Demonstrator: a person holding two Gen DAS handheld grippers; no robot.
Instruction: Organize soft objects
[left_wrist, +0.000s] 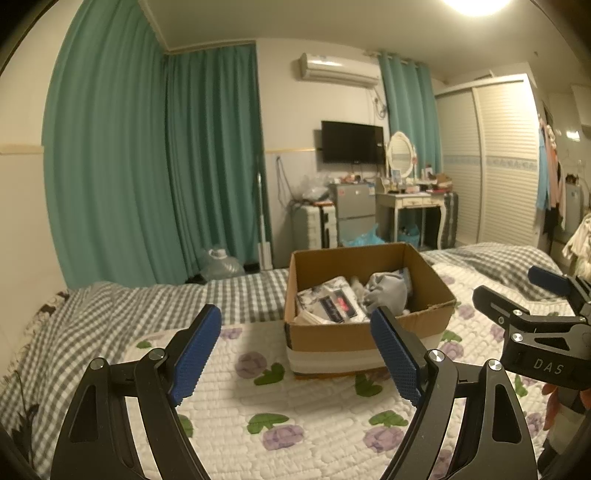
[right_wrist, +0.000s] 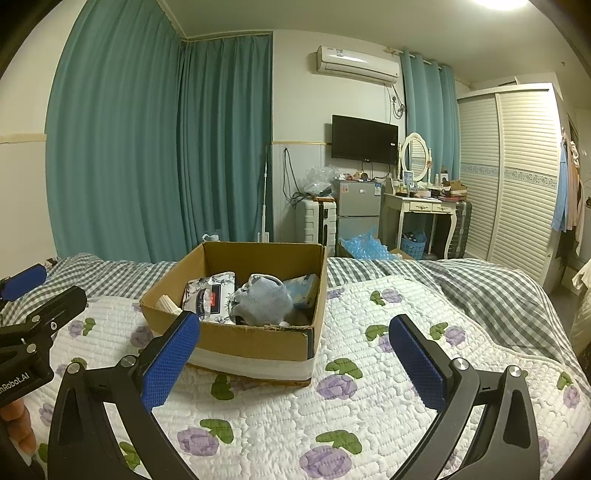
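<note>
An open cardboard box (left_wrist: 332, 338) (right_wrist: 255, 343) stands on the white quilt with purple flowers (left_wrist: 306, 410) (right_wrist: 369, 406). Inside lie a floral tissue pack (left_wrist: 332, 306) (right_wrist: 210, 295), a grey soft cloth item (left_wrist: 388, 291) (right_wrist: 264, 301) and a light blue pack (right_wrist: 304, 290). My left gripper (left_wrist: 297, 350) is open and empty, just in front of the box. My right gripper (right_wrist: 293, 360) is open and empty, in front of the box's near right corner. Each gripper shows at the edge of the other's view (left_wrist: 532, 295) (right_wrist: 33, 291).
A grey checked blanket (left_wrist: 110, 317) (right_wrist: 480, 291) covers the bed's far side. Beyond the bed are teal curtains (left_wrist: 147, 166), a suitcase (right_wrist: 316, 225), a small fridge (right_wrist: 356, 210), a dressing table (right_wrist: 424, 206) and a louvred wardrobe (right_wrist: 517, 170).
</note>
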